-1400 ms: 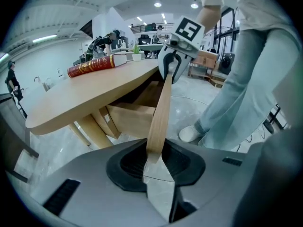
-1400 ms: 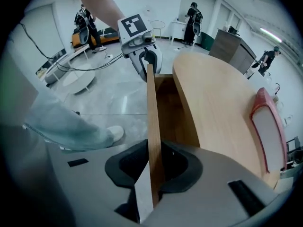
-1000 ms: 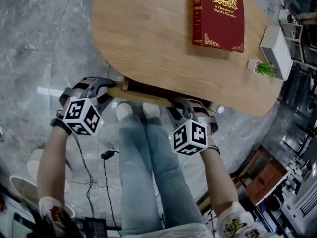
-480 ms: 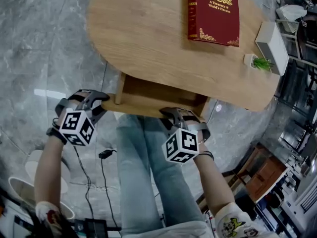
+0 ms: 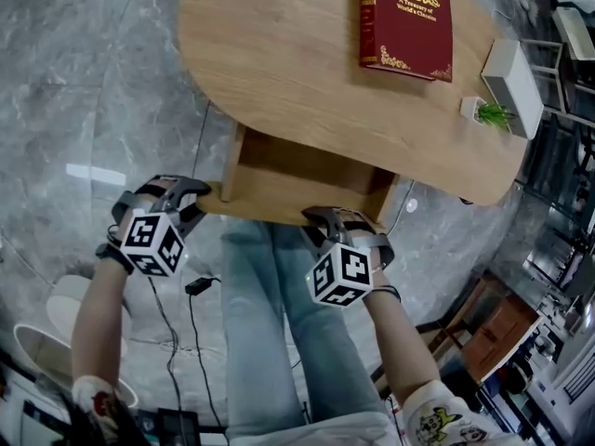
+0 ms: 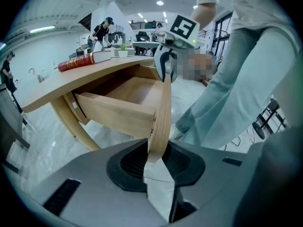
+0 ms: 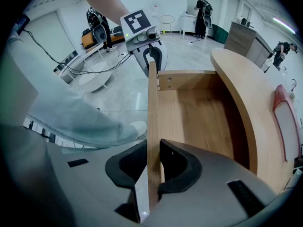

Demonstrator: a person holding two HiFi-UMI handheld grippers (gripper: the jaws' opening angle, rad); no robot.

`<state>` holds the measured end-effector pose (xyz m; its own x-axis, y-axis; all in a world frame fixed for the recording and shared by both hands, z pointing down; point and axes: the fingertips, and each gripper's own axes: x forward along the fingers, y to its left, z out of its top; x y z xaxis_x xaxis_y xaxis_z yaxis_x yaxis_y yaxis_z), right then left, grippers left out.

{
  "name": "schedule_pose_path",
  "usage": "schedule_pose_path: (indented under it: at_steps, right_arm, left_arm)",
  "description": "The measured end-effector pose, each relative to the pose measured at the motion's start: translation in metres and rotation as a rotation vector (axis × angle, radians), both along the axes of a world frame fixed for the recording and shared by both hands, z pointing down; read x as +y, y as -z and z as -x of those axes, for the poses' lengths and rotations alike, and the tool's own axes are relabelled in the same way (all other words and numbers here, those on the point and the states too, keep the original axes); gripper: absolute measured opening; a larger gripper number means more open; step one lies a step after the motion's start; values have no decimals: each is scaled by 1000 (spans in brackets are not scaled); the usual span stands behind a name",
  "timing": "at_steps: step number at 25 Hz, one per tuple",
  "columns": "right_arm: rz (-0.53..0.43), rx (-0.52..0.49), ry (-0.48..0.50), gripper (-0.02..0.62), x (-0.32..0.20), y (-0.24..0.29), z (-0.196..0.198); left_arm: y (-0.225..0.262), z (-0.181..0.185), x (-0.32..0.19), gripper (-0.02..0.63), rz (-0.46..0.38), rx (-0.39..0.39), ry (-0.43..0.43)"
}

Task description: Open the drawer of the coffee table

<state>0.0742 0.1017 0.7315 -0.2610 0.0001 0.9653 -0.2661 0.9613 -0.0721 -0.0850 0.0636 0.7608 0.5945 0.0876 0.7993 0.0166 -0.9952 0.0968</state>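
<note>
The left gripper [image 5: 203, 191] and right gripper [image 5: 327, 216] each pinched the front board of the open drawer [image 5: 297, 193] under the coffee table [image 5: 270, 63]; a red book [image 5: 406, 21] lay at one o'clock.

The red book [image 5: 405, 21] and the worktop [image 5: 270, 54] under it run off the head view's top edge. The drawer [image 5: 297, 179] has its back end hidden under the worktop, and the person's legs [image 5: 279, 323] vanish beneath its front. The potted plant [image 5: 493, 114] is too small to identify.
</note>
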Motion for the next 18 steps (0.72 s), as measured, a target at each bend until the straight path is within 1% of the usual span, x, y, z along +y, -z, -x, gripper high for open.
schedule_pose_path:
  at_steps: [9, 18]
  right_arm:
    - [-6, -1, 2, 64, 1, -2, 1]
    - [6, -5, -6, 71, 6, -16, 1]
  left_arm:
    - [-2, 1, 0, 84, -2, -21, 24]
    - [-18, 1, 1, 97, 24, -83, 84]
